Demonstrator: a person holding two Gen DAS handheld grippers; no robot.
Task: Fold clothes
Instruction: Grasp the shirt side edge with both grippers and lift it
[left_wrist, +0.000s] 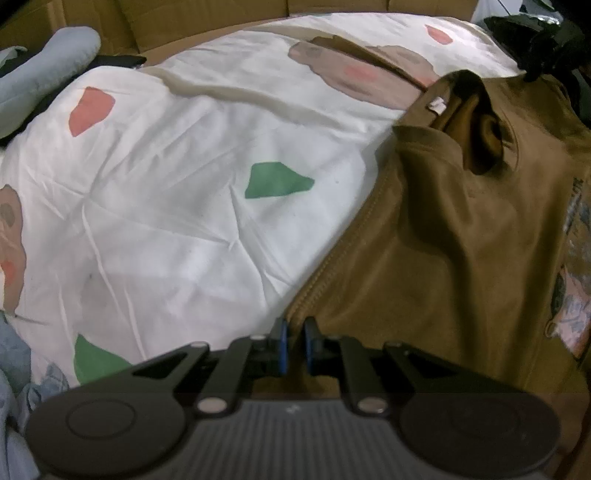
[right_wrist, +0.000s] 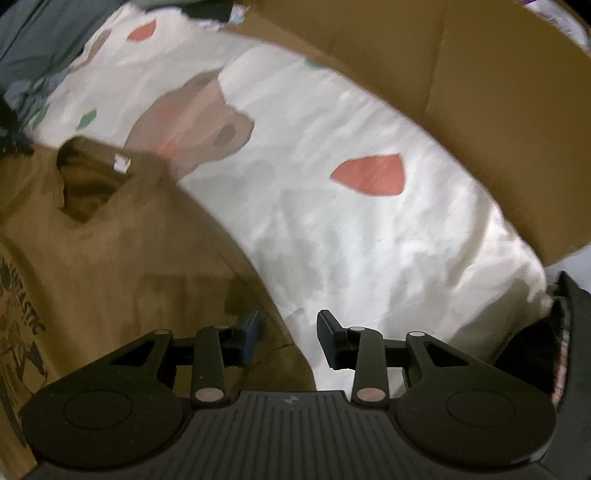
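Where left fingers (left_wrist: 294, 345) pinch: shirt (left_wrist: 443, 236) hem.

Left tongs (left_wrist: 294, 345), right tongs (right_wrist: 288, 338): black linkage arms, silver rivets, blue pads, ribbed grey housing, round side discs.

This looks like a bedroom in a home. A bed fills both views, covered by a white cotton quilt (left_wrist: 192, 221) printed with brown bear faces and red and green patches. A brown cotton T-shirt (left_wrist: 443, 258) with a printed picture lies spread on the quilt. At the far edge stand flat sheets of brown corrugated cardboard (right_wrist: 480, 110). A pale blue stuffed pillow (left_wrist: 40, 70) lies at the far left, and crumpled light blue clothes (left_wrist: 14, 369) are heaped at the near left.
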